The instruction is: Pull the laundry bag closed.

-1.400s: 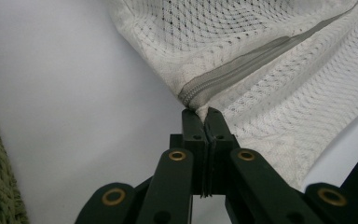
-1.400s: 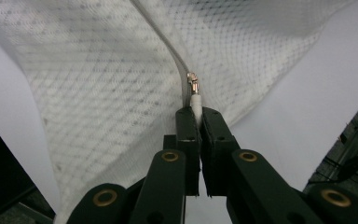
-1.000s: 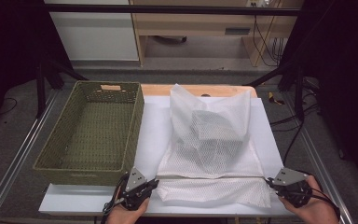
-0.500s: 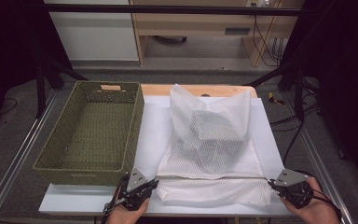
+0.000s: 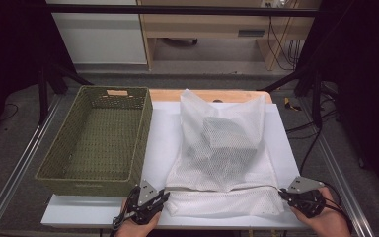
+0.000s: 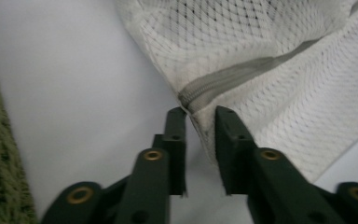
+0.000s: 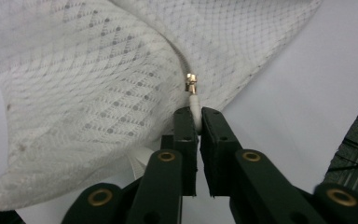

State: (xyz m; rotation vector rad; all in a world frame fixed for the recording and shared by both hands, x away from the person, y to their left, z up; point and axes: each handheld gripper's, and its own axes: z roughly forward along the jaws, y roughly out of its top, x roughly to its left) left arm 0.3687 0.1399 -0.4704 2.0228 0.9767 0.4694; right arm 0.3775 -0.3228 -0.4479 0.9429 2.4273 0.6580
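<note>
A white rectangular tabletop (image 5: 163,143) carries two things. A green woven rectangular basket (image 5: 98,140) sits along its left edge. A white mesh laundry bag (image 5: 222,158) with dark contents lies from the far edge to the near edge, right of centre.

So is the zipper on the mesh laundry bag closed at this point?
Closed, as far as shows: the zipper runs as one shut line across the mesh bag, its pull at the right gripper.
</note>
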